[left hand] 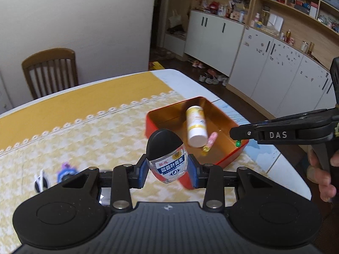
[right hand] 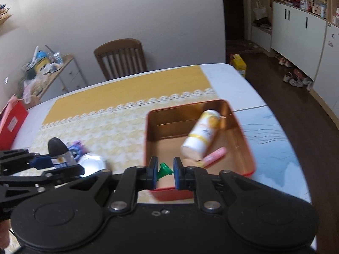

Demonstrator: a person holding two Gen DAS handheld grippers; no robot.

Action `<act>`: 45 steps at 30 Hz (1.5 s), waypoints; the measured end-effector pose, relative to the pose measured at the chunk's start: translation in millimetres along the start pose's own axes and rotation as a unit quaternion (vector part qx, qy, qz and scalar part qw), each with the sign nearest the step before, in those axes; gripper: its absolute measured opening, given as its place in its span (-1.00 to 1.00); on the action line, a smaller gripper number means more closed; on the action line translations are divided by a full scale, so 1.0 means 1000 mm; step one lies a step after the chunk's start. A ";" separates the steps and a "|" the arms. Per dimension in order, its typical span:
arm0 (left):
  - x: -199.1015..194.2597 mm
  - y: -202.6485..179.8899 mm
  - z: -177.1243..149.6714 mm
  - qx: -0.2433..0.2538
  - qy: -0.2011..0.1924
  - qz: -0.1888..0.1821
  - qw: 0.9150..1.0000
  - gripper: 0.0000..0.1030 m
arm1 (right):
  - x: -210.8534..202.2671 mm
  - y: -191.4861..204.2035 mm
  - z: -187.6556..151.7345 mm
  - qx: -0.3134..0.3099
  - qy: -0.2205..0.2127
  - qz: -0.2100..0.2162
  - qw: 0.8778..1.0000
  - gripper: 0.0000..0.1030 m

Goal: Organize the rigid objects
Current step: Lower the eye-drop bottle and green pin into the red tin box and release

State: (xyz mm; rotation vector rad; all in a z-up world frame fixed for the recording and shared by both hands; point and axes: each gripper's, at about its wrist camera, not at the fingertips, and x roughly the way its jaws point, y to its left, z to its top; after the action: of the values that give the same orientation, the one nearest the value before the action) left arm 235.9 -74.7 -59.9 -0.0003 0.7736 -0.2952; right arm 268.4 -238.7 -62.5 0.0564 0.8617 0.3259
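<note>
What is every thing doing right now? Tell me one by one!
left gripper: shut on the eye drop bottle
right gripper: shut on the green piece
red tin: open, no lid
white bottle: lying inside the tin
pink tube: lying inside the tin

White capital letters "DAS" are printed on the black finger of the right gripper (left hand: pixel 238 141), seen in the left wrist view. On the small clear bottle (left hand: pixel 167 160) with the black cap, clamped in the left gripper (left hand: pixel 168 170), a blue label is carried with large white Chinese characters "蓝莓叶黄素". Above them, a red brand mark that appears to read "葵花" is placed, and an eye symbol is drawn below. A line of smaller print beneath the large characters cannot be made out.
</note>
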 end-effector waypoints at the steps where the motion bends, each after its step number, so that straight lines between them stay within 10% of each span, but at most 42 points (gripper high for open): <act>1: 0.005 -0.003 0.004 0.002 0.004 -0.006 1.000 -0.27 | 0.001 -0.004 0.002 -0.002 -0.001 -0.006 1.000 -0.73; 45: 0.228 -0.034 0.065 0.018 0.159 0.048 0.986 -0.26 | 0.109 -0.050 -0.007 -0.169 0.108 0.002 0.980 -0.72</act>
State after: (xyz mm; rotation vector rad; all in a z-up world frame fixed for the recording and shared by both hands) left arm 425.9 -174.5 -166.5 0.1203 1.0827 -0.2187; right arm 342.4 -253.9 -156.1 -0.2989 1.0110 0.4848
